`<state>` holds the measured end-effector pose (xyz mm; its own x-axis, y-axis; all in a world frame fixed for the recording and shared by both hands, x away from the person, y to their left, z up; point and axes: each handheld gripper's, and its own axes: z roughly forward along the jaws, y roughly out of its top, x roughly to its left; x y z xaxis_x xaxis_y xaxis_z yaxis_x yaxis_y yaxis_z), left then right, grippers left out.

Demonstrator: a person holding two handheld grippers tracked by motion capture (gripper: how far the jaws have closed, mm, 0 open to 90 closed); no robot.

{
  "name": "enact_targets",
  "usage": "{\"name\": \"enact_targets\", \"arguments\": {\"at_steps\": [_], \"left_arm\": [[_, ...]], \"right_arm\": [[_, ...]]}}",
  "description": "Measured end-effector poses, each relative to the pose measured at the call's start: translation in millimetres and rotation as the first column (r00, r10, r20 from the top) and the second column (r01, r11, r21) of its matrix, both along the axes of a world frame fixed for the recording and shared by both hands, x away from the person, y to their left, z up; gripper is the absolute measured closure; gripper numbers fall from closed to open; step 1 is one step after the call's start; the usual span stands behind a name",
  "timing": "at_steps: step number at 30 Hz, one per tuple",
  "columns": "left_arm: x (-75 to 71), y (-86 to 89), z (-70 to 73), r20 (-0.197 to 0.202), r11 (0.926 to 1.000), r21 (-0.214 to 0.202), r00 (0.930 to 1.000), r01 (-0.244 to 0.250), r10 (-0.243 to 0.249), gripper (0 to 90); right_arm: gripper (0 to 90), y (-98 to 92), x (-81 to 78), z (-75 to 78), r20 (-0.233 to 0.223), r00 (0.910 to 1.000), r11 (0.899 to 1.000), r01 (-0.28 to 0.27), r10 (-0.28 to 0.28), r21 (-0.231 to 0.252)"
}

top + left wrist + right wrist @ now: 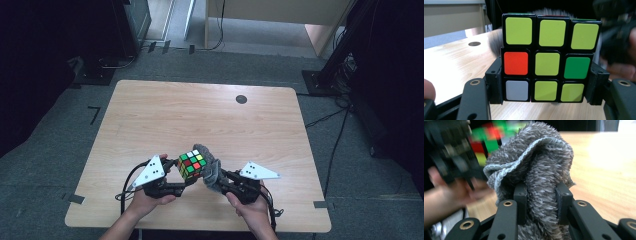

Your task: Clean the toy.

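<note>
Cube (547, 58) in left tongs (546, 87), cloth (536, 177) apparently touching.

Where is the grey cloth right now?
In the high view, the grey cloth is bunched in the right hand-held gripper, held against the puzzle cube above the table's near edge.

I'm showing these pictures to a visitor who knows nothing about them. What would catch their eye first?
The bright Rubik's cube, clamped at its sides by the left tongs above the near table edge, its facing side mostly yellow-green. Right beside it, the shaggy grey cloth bunched in the right tongs meets the cube's far side.
</note>
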<state>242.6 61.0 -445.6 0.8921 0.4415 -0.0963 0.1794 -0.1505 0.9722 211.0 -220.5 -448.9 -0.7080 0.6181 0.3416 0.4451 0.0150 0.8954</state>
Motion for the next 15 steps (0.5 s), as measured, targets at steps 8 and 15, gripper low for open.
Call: {"name": "enact_targets", "arguments": {"at_steps": [8, 15], "left_arm": [[0.9, 2.1, 0.6, 0.004, 1.0, 0.002, 1.0, 0.007, -0.007, 34.3], [0.2, 4.7, 3.8, 0.007, 1.0, -0.006, 1.0, 0.002, -0.002, 34.2]], "right_arm": [[69.9, -10.4, -6.3, 14.2, 0.116, 0.9846, 0.991, 0.128, -0.131, 0.032], [70.3, 10.7, 2.0, -9.1, 0.014, 0.9995, 0.998, -0.028, 0.029, -0.057]]}}
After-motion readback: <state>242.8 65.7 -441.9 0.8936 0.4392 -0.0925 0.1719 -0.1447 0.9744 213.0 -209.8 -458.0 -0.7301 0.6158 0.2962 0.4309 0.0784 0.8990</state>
